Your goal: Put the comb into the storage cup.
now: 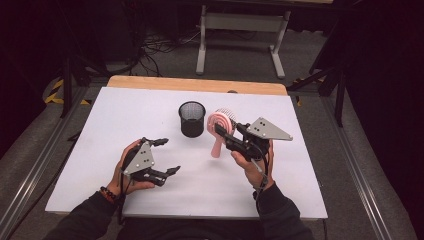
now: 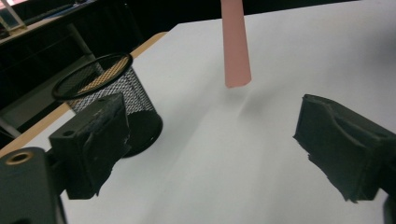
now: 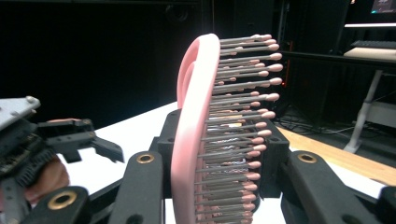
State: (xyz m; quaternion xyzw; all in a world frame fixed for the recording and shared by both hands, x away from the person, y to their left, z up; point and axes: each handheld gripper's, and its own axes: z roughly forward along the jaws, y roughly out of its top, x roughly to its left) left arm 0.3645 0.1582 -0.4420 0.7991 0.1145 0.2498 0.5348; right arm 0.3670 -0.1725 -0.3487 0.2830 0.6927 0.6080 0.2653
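While right gripper [image 1: 225,134] clamps pink brush [image 1: 220,124], left gripper [image 1: 165,156] gapes empty, seemingly well apart.

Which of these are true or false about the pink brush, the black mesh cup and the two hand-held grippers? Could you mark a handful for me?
1. The right hand-held gripper is clamped on the pink hairbrush. True.
2. The hairbrush stands inside the black mesh cup. False: it is held outside the cup, beside it.
3. The left hand-held gripper holds the brush handle. False: its jaws stand wide apart with nothing between them.
4. The mesh cup stands upright on the white table. True.
5. The brush bristles have pink tips. True.
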